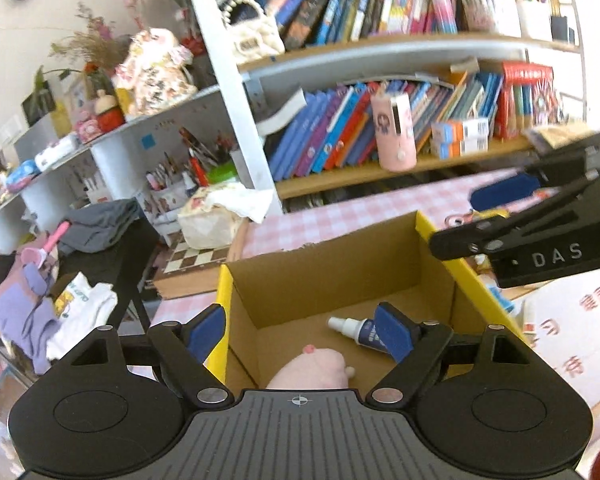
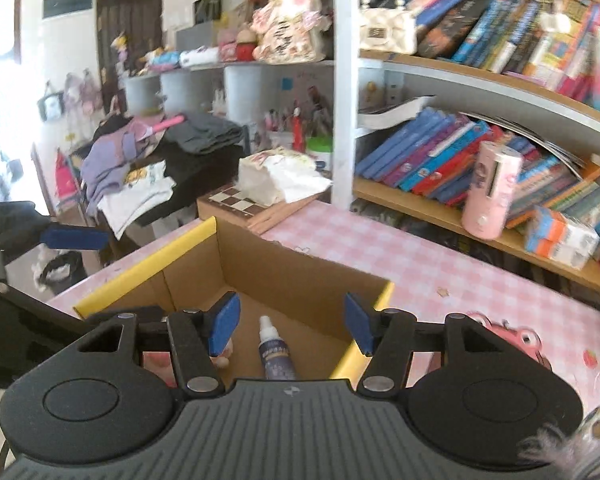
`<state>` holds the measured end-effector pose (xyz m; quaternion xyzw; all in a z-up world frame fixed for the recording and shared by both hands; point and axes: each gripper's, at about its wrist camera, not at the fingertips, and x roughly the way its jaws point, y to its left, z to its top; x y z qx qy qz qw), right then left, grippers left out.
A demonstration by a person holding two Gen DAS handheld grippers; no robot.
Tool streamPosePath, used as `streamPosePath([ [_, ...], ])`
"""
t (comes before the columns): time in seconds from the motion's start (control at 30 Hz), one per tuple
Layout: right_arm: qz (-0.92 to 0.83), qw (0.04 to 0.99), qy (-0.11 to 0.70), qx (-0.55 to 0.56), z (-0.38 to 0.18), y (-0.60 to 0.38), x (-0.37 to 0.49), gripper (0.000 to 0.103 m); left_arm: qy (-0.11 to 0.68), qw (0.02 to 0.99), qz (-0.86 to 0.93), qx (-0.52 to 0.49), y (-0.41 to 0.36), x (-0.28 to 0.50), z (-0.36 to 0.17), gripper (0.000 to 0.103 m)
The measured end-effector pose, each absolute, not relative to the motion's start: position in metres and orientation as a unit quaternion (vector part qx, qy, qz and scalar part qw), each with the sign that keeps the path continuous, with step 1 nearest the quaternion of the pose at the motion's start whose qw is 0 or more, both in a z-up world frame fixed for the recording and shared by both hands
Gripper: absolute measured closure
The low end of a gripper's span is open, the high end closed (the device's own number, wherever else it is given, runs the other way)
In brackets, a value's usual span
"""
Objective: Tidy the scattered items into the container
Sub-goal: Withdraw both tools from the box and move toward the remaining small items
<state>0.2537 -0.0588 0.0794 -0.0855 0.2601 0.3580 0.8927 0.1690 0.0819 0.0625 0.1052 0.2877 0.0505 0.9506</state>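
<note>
While both grippers hang over the cardboard box [image 2: 284, 280], the right gripper [image 2: 290, 326] stands parted and empty, spray bottle [image 2: 276, 356] lying on the box floor below, between its jaws. Left gripper [image 1: 300, 332]: wide apart, empty; pink plush toy [image 1: 316, 368] beneath, bottle by its right pad. Lettering "DAS" on the right gripper's body. Pink checked tablecloth [image 2: 440, 264]; bookshelf [image 2: 480, 88] behind.

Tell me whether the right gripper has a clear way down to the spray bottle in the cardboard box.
Probably yes: the right gripper is open above the spray bottle, and the cardboard box is uncovered.
</note>
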Motion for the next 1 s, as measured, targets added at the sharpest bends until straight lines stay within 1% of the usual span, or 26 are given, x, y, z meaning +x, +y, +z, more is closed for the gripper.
streamPosePath([
  [0.17,0.338,0.901,0.263,-0.074,0.076,-0.073,0.213,0.047,0.279,0.955,0.067,0.077,0.083,0.128,0.064,0.014],
  [0.37,0.329,0.905,0.256,-0.086,0.067,-0.079,0.165,0.047,0.277,0.956,0.08,0.059,0.081,0.085,0.06,0.014],
  [0.57,0.323,0.906,0.257,-0.097,0.059,-0.087,0.112,0.047,0.28,0.955,0.086,0.053,0.074,0.04,0.053,0.011],
  [0.73,0.306,0.914,0.233,-0.131,0.049,-0.101,0.061,0.047,0.294,0.951,0.094,0.02,0.069,0.005,0.041,0.011],
  [0.83,0.304,0.912,0.223,-0.163,0.044,-0.107,0.041,0.046,0.305,0.947,0.096,0.019,0.063,-0.011,0.034,0.011],
  [0.9,0.298,0.912,0.236,-0.152,0.042,-0.115,0.034,0.046,0.309,0.946,0.092,0.025,0.058,-0.02,0.032,0.011],
  [1.0,0.283,0.91,0.285,-0.1,0.036,-0.121,0.033,0.046,0.31,0.946,0.087,0.032,0.05,-0.032,0.028,0.011],
])
